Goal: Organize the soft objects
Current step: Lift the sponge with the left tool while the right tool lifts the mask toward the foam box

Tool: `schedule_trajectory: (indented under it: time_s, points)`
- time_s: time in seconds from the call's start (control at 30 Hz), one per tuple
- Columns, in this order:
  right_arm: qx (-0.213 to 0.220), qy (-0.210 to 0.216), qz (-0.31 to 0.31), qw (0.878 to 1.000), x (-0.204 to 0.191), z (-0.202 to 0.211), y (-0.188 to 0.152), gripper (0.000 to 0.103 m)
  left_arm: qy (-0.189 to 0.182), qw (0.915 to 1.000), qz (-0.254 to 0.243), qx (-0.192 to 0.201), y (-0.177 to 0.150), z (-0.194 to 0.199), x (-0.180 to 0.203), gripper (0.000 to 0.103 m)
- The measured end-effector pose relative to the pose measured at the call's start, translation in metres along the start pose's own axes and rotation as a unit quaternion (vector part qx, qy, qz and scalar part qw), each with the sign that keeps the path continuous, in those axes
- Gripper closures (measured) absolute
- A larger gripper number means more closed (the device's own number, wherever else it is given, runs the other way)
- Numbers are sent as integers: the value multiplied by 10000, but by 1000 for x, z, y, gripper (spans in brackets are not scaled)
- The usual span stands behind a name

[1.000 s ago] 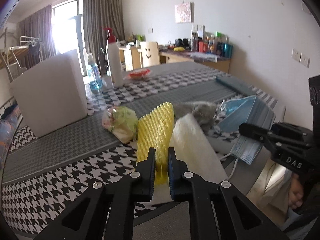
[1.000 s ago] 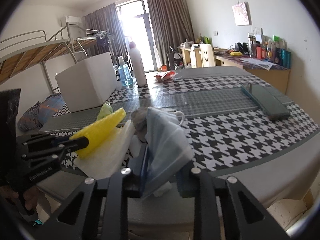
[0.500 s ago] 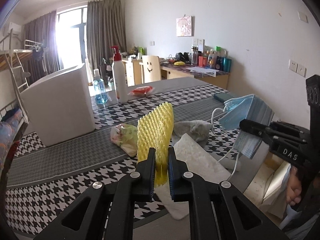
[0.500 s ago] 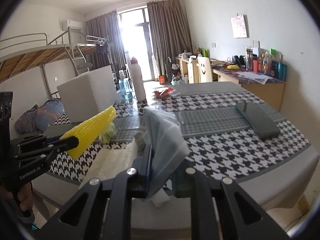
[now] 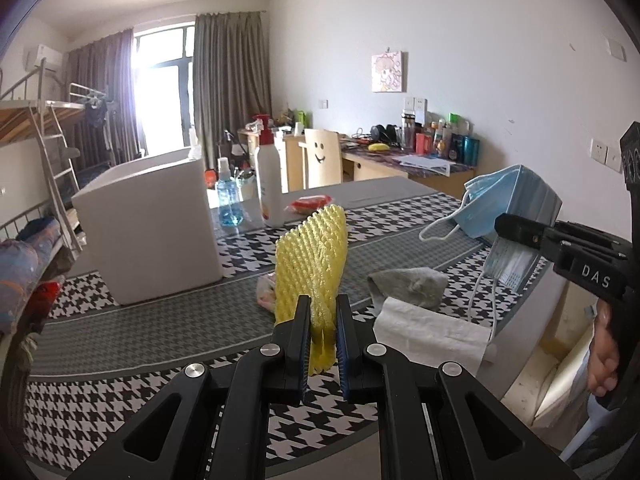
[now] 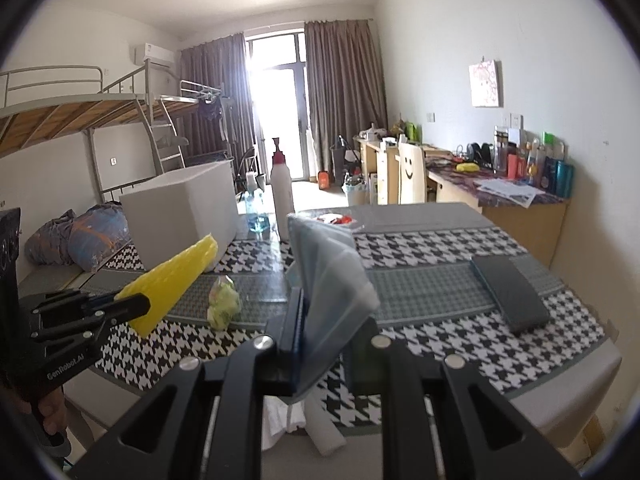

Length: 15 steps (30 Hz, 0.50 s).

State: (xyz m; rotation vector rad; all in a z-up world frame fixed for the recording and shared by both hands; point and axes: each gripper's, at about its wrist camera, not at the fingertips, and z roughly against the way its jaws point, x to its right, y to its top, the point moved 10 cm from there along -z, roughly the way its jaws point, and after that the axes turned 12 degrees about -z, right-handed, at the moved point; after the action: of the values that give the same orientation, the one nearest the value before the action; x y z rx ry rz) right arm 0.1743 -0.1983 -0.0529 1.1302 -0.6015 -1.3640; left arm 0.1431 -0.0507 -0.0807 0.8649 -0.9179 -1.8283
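since both are light and floppy, left gripper [image 5: 323, 330] pinches yellow foam net [image 5: 311, 258] low at frame centre; right gripper [image 6: 322, 344] clamps blue masks [image 6: 330, 276].

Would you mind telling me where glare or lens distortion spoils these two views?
Left wrist view: the window is blown out white, and the walls bow toward the dark round rim. Right wrist view: the balcony door glares, washing out the floor beyond; the mask close to the lens looks soft.
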Motion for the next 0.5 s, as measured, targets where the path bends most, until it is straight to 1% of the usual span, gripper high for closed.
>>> schedule_trajectory:
  time_s: [0.27,0.5]
  points:
    - [153,-8,87,9998,-5,-2,18,83,200,9997,105,89,10,5,-21,91]
    - [324,67,209,9992,-14,-2,39,83,335,9992,175,164,20,9,-34,91]
